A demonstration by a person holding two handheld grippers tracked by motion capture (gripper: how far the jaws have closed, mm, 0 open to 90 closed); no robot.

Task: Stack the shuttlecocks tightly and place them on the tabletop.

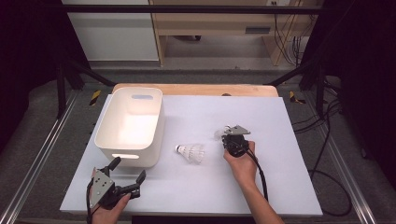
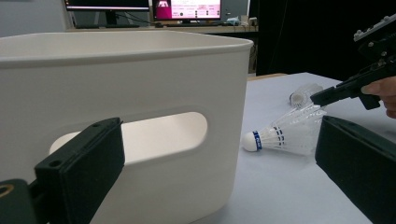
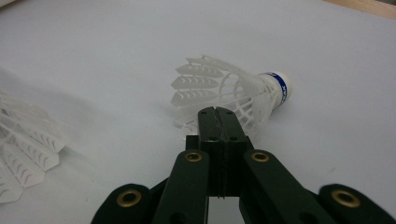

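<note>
One white plastic shuttlecock (image 3: pixel 233 91), with a blue band around its cork, lies on its side on the white tabletop (image 3: pixel 116 42). A second, similar shuttlecock (image 1: pixel 190 152) lies on its side just beside the white bin (image 1: pixel 130 126).

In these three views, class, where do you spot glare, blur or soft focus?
High view: glare brightens the white bin's floor. Left gripper view: the near left gripper looks soft, the shuttlecock sharper. Right gripper view: the second shuttlecock at the left edge is blurred, the one ahead crisp.
</note>
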